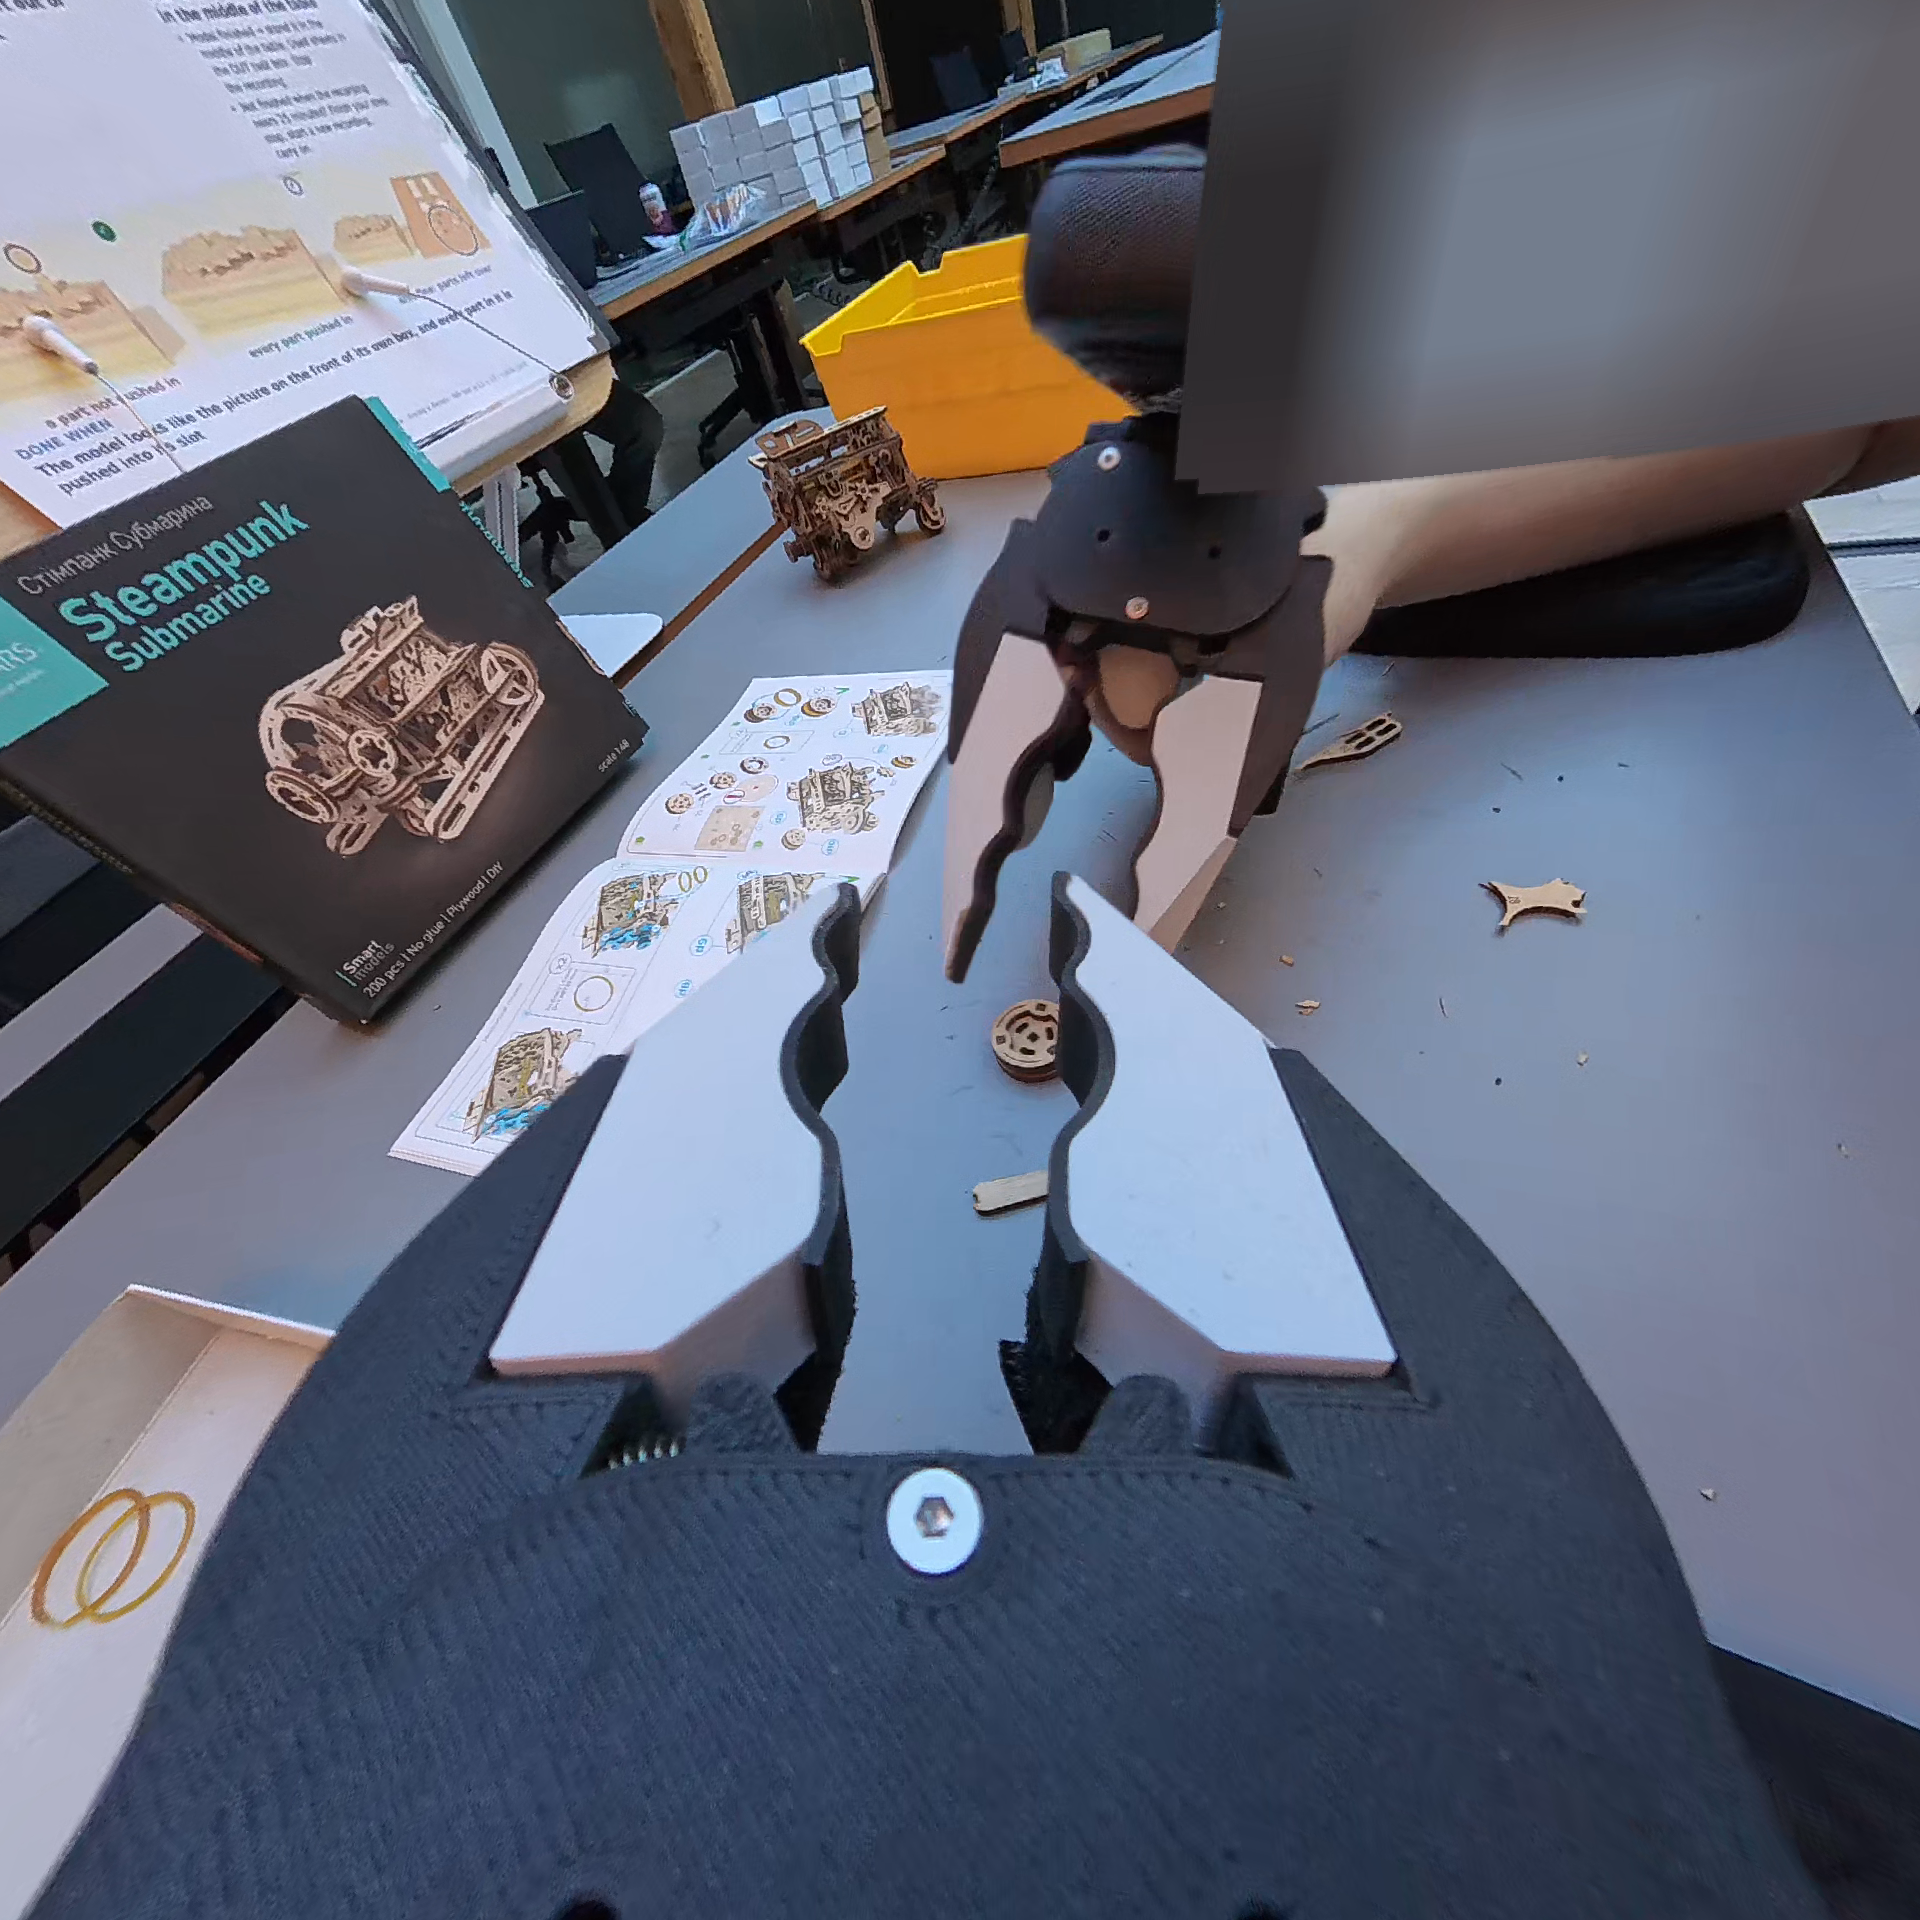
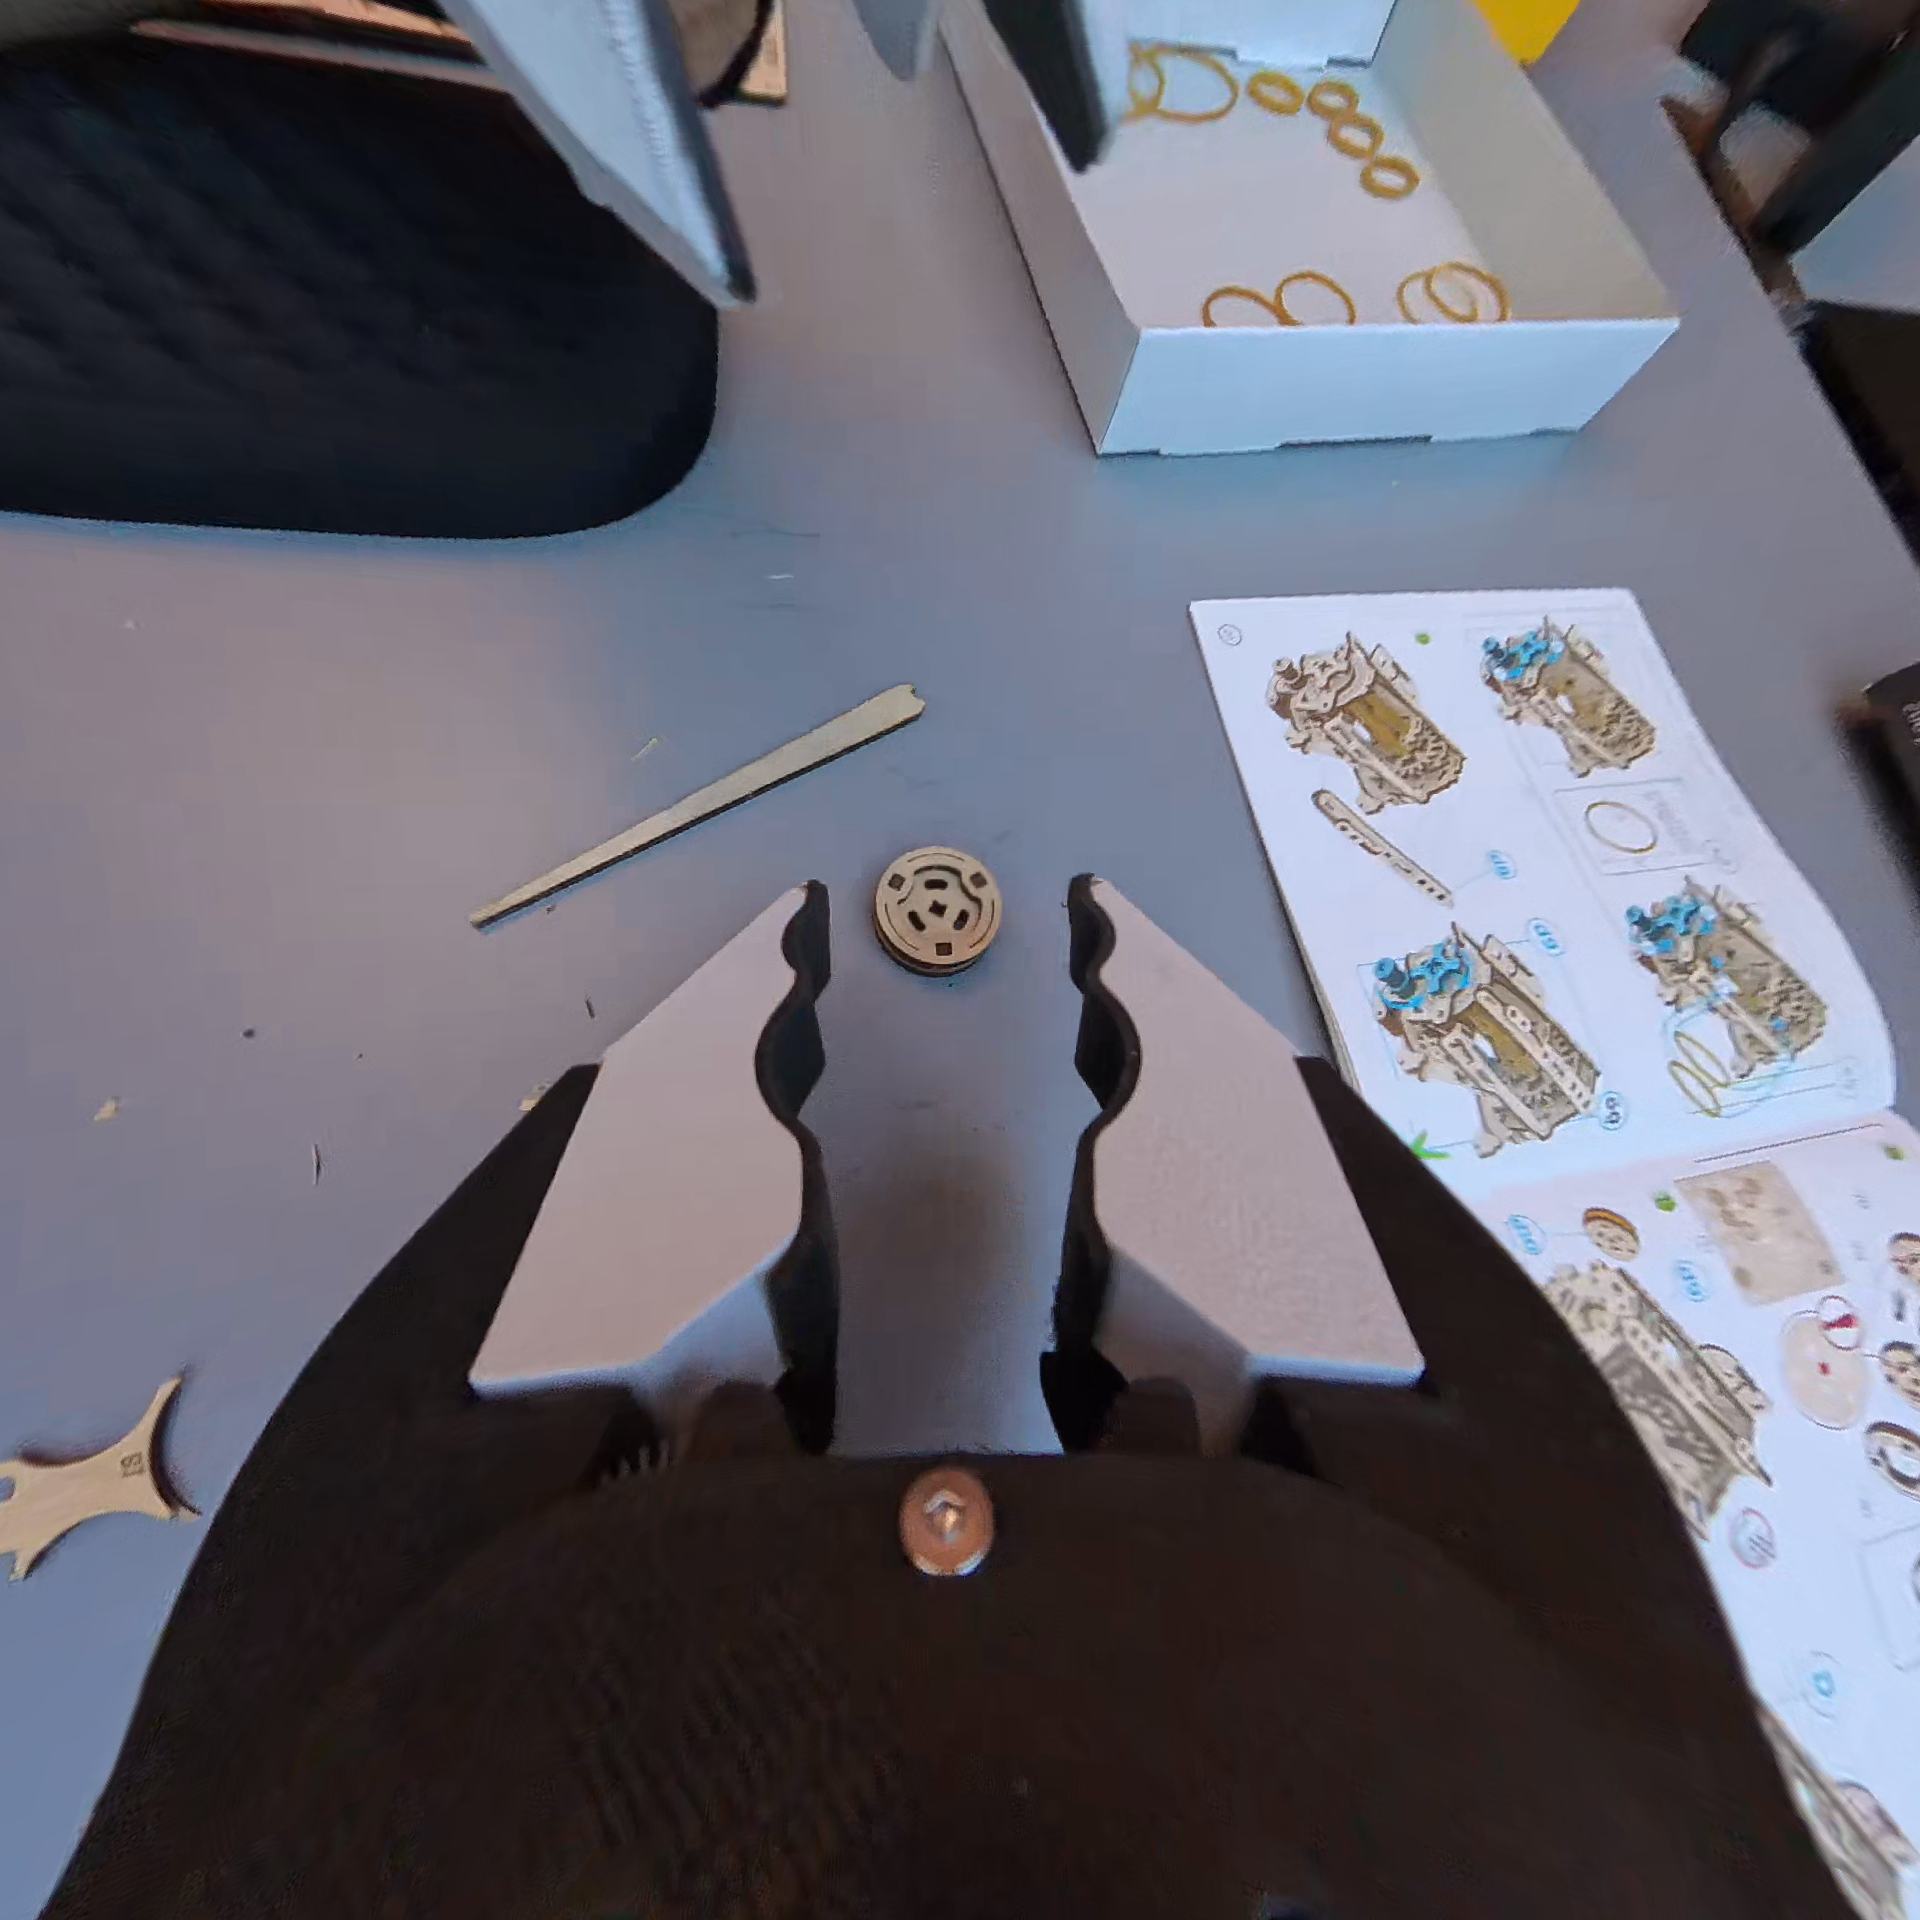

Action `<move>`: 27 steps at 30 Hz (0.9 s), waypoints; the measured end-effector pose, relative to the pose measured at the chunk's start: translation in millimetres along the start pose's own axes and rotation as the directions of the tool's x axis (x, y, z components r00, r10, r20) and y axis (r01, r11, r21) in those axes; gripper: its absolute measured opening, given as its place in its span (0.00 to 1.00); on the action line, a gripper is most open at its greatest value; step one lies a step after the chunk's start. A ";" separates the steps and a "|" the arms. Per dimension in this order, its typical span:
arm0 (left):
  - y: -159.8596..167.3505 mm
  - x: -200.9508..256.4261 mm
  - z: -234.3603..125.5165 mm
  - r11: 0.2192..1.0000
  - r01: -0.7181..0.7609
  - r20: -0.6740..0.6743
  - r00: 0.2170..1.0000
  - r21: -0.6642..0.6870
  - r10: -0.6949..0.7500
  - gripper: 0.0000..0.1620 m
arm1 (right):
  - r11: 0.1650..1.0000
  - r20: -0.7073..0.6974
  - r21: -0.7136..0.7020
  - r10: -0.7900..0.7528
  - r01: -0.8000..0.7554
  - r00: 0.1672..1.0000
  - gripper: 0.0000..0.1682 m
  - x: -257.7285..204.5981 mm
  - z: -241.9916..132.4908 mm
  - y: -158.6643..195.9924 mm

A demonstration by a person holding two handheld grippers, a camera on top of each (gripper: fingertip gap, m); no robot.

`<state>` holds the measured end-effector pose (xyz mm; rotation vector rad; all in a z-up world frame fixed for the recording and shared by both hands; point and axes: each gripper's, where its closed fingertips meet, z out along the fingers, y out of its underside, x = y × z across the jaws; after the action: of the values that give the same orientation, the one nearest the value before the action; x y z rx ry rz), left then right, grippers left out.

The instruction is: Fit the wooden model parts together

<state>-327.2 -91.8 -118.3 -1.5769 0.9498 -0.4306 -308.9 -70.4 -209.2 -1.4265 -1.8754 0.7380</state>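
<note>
A small round wooden disc (image 2: 938, 911) with cut-out holes lies flat on the grey table (image 2: 935, 623), right between the tips of my right gripper (image 2: 948, 891), which is open and empty just above it. A thin wooden stick (image 2: 707, 800) lies to the disc's left. My left gripper (image 1: 956, 902) is open and empty, held above the table facing the right gripper (image 1: 1060, 951). In the left wrist view the disc (image 1: 1027, 1039) lies below both sets of tips, and part of the stick (image 1: 1010, 1193) shows nearer. The left gripper's fingers (image 2: 644, 135) show at the top of the right wrist view.
An open instruction booklet (image 2: 1558, 935) lies right of the disc. A white box (image 2: 1351, 384) holds rubber bands. A black pad (image 2: 312, 312), star-shaped wooden offcuts (image 2: 83, 1475), the assembled wooden model (image 1: 847, 494), a yellow bin (image 1: 935, 364) and the kit box (image 1: 301, 707) stand around. Left tips to right tips: about 10 centimeters. The stick (image 1: 1010, 1193) is about 5 centimeters from my right fingertips and 11 centimeters from my left. It is also in sight in the right wrist view (image 2: 881, 720).
</note>
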 end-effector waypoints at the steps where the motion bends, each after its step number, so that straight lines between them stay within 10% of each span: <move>1: 1.0 0.8 0.9 1.000 0.000 -0.004 1.000 -0.004 0.000 0.22 | 0.999 0.015 -0.030 0.028 -0.028 0.999 0.28 1.5 4.3 5.2; 8: 7.3 5.3 5.7 0.999 -0.008 -0.020 1.000 -0.034 0.008 0.21 | 0.990 0.105 -0.022 0.140 -0.138 0.985 0.15 -3.0 10.8 11.0; 17: 17.4 0.6 8.8 0.997 -0.003 0.002 1.000 -0.073 0.003 0.20 | 0.961 -0.204 0.098 -0.235 0.259 0.950 0.14 4.8 -13.9 -22.5; 27: 58.8 -11.1 12.7 0.955 0.147 0.027 0.989 -0.259 -0.145 0.16 | 1.000 -0.080 -0.001 0.000 0.000 0.997 0.15 8.0 6.6 0.2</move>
<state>-344.3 -74.1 -174.3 -1.8954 0.9151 -0.4140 -315.4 -62.9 -212.1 -1.4355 -1.8147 0.6698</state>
